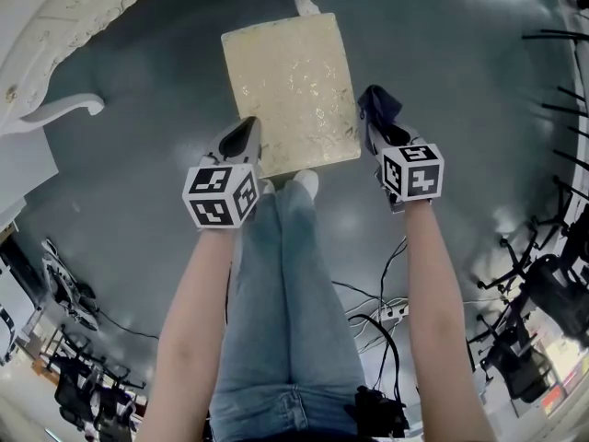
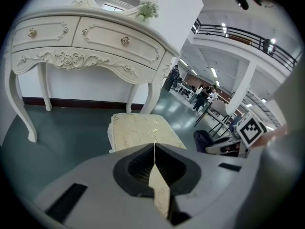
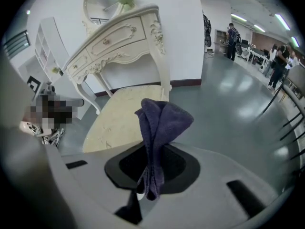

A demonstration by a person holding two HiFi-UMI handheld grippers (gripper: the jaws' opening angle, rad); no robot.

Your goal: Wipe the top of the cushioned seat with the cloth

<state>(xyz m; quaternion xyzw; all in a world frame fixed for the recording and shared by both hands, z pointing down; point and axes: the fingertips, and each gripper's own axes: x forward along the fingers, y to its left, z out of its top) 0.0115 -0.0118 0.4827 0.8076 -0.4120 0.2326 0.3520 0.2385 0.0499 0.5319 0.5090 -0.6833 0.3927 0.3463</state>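
The cushioned seat (image 1: 290, 90) has a cream top with a faint gold pattern and stands on the grey floor just ahead of the person's feet. My right gripper (image 1: 375, 118) hovers at the seat's right front edge, shut on a dark purple cloth (image 1: 378, 102) that sticks up in folds out of its jaws. In the right gripper view the cloth (image 3: 160, 122) hangs ahead of the gripper (image 3: 152, 175), with the seat (image 3: 119, 116) beyond it. My left gripper (image 1: 244, 141) is at the seat's left front corner, shut and holding nothing. In the left gripper view the seat (image 2: 140, 130) lies beyond the gripper (image 2: 154, 149).
A white carved dressing table (image 1: 55, 17) with curved legs stands behind and left of the seat (image 2: 86, 37). Cables and a power strip (image 1: 391, 313) lie on the floor behind the person. Black chairs (image 1: 543, 293) crowd the right side. People stand far off down the hall (image 2: 202, 97).
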